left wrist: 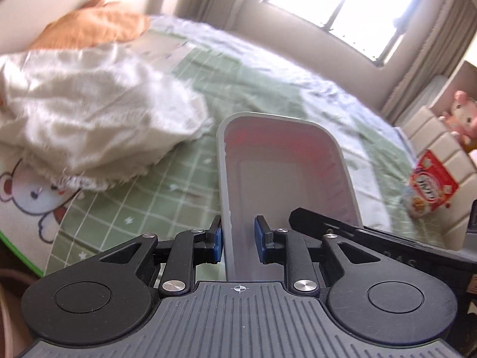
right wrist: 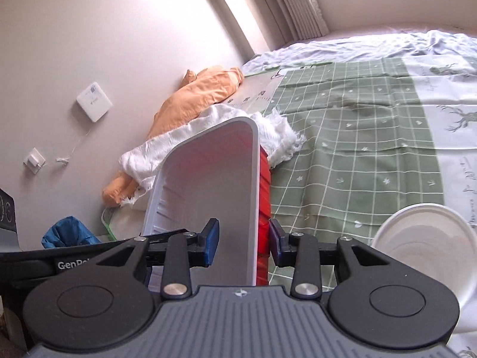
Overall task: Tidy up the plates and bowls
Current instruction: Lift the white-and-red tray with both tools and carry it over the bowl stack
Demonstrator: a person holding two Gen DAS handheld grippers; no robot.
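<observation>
A rectangular tray, white inside and red outside [left wrist: 286, 167], is held up over the bed between both grippers. My left gripper [left wrist: 237, 243] straddles the tray's left rim with a gap left at the right pad [left wrist: 260, 240]. The same tray [right wrist: 208, 197] shows in the right wrist view, where my right gripper [right wrist: 243, 246] straddles its right wall, pads close to both sides. A round white bowl [right wrist: 426, 247] sits on the bed at the lower right of that view.
The bed has a green checked cover [right wrist: 351, 149]. A white fringed cloth [left wrist: 89, 119] and an orange pillow [right wrist: 196, 95] lie near the wall. A red snack box [left wrist: 432, 182] and a pink plush toy [left wrist: 462, 116] lie at the right. A blue bag [right wrist: 68, 232] lies on the floor.
</observation>
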